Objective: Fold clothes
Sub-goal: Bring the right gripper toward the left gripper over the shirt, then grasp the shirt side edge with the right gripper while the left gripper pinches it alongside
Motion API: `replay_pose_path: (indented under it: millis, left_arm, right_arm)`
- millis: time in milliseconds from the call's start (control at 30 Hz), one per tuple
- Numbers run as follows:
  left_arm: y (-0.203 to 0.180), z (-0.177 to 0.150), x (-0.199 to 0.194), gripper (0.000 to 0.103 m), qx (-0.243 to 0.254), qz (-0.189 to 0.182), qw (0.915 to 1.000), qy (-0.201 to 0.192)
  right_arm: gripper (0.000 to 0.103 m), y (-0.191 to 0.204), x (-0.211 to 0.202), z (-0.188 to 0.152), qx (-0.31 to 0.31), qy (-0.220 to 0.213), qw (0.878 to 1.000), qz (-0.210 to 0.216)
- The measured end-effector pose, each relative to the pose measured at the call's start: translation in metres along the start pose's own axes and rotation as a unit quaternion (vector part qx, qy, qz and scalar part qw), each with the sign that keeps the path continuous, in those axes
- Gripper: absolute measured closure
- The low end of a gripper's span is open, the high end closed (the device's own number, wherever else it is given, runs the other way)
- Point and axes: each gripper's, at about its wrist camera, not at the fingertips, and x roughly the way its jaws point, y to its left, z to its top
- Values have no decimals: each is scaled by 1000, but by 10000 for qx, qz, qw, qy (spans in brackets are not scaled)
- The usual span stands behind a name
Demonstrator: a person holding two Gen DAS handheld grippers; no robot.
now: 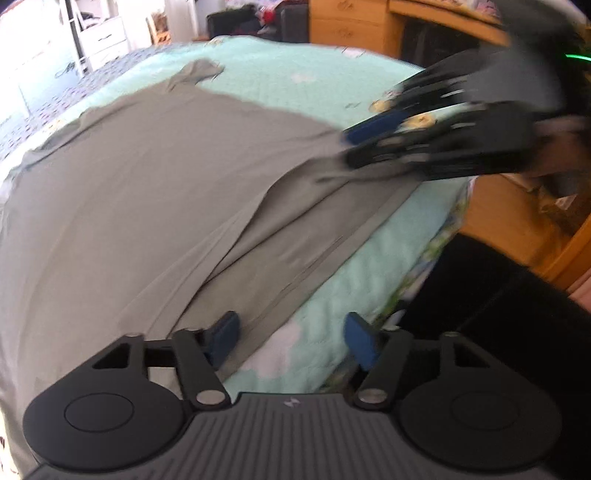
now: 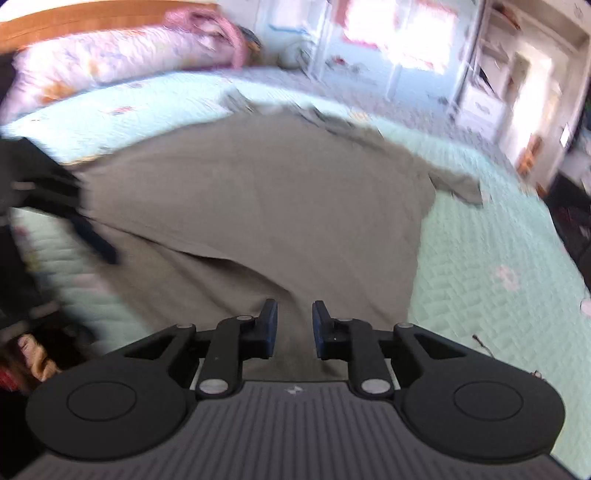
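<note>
On the mint-green quilted bedspread point(image 1: 332, 332), near its edge, the left gripper point(image 1: 291, 338) has its jaws apart, blue pads point(image 1: 360, 341) well separated; the hem edge of the grey shirt point(image 1: 166, 192) runs up between them, but neither pad presses on it. One pad sits over the cloth, the other over bare quilt. Nothing is clamped.

The right gripper point(image 2: 294, 328) has its jaws narrowly apart, a slim gap between the pads, with grey cloth showing through the gap below. Whether the pads touch that cloth cannot be told from its own view (too blurred). In the left wrist view the right gripper point(image 1: 354, 147) comes in from the right at the shirt's far corner, where the fabric looks pulled up into a ridge toward its tips; motion blur hides whether it is actually pinched.

The grey shirt lies spread mostly flat across the bedspread, with a long diagonal fold running from the right gripper's corner down toward the left one. A sleeve point(image 2: 458, 184) sticks out to the side on the quilt; the collar end is at the far side.

Further out: a floral pillow point(image 2: 110, 55) against a wooden headboard point(image 2: 92, 18), a wooden dresser point(image 1: 351, 22) beyond the bed, white shelving point(image 2: 491, 74) and a bright window behind.
</note>
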Motion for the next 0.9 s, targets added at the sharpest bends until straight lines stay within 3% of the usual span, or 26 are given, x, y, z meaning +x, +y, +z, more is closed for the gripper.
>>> replay_pose_path:
  millis: [133,267,600,633,667,767,833,900]
  left_arm:
    - [-12,1,4,39,633,172,9978,1]
    - [-24,4,8,36,1111,379,9931,50]
    - [-17,11,12,38,945,281,9951,50]
    - [-16,11,12,43,930,260,9953,35]
    - [-16,11,11,56,915,240,9955,20]
    - [-16,15,10,80,970,191,9951,10]
    - [-19,16,9,91,1104,319,9934,-20]
    - [-17,17,6,93,1080,312,9937,-15]
  right_arm:
    - [81,41,-10,-18,-1347,281,9904,133]
    - [80,69,-3,-35,-2400,518,9693,95]
    - [80,74,6,-33,-2617,262,9647,-157]
    - [80,72,6,-31,-2572,218,9659,-181]
    - [82,71,6,-30,-2527,173,9672,-204]
    - [101,68,4,-26,-2342,117,9718,-243]
    - [102,66,3,-22,-2227,157,9746,-183]
    - [103,64,2,-20,-2168,180,9759,-150]
